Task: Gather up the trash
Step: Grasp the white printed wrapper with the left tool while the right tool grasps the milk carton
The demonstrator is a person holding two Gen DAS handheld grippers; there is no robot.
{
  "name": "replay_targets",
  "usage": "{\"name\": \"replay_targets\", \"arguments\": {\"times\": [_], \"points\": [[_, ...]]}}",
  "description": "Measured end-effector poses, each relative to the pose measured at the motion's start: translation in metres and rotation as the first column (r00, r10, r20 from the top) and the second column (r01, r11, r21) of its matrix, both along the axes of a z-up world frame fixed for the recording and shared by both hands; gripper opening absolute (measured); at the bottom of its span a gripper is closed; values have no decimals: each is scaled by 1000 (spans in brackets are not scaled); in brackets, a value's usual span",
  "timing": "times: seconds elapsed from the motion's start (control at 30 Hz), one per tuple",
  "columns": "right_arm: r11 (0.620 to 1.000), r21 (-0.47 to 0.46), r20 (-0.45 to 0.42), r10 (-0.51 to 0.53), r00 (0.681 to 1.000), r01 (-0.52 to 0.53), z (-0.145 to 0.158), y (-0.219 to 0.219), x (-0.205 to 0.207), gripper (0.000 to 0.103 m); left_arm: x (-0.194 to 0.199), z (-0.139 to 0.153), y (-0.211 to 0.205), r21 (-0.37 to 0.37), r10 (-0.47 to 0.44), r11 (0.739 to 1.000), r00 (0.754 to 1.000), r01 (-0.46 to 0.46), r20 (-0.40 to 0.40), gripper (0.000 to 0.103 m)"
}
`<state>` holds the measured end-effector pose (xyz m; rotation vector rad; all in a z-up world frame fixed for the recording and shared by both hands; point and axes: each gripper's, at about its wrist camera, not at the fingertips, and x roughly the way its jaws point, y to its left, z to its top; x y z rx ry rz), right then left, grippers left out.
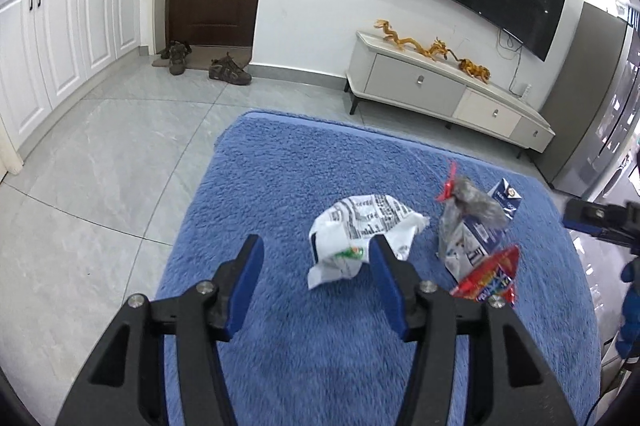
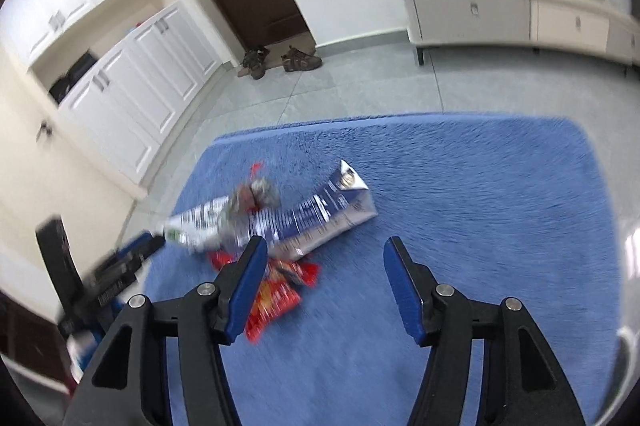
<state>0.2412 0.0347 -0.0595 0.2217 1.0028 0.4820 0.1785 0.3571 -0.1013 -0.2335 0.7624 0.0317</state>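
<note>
Left gripper (image 1: 316,250) gapes, right gripper (image 2: 324,252) too — crumpled white wrapper (image 1: 356,238) lies loose.

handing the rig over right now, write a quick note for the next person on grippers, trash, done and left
Left gripper: open, empty, above the rug just short of the crumpled white wrapper.
Right gripper: open, empty, over the blue rug, with the red snack packet at its left finger.
Trash: all lying on the rug; white wrapper, blue-and-white carton, grey crumpled wad with a red scrap, red snack packet.
Done: nothing picked up that the views show.
Left: grasp each piece and collect it; no bin is in view.
</note>
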Motion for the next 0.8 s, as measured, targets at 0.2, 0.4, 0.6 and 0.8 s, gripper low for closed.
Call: {"name": "replay_targets", "arguments": {"times": [0.2, 0.4, 0.6, 0.8], "points": [[997, 27, -101, -67, 993, 71, -31, 23, 34, 60, 21, -13, 0, -26, -15, 1000, 1000, 15, -16, 53], [988, 61, -191, -127, 973, 141, -57, 38, 54, 60, 41, -20, -3, -41, -26, 999, 999, 25, -35, 53], [975, 56, -247, -196, 949, 216, -73, 42, 63, 56, 48, -28, -3, -58, -33, 998, 998, 30, -55, 52], [967, 134, -258, -176, 950, 216, -78, 29, 57, 40, 45, -36, -3, -77, -40, 996, 997, 34, -68, 32]]}}
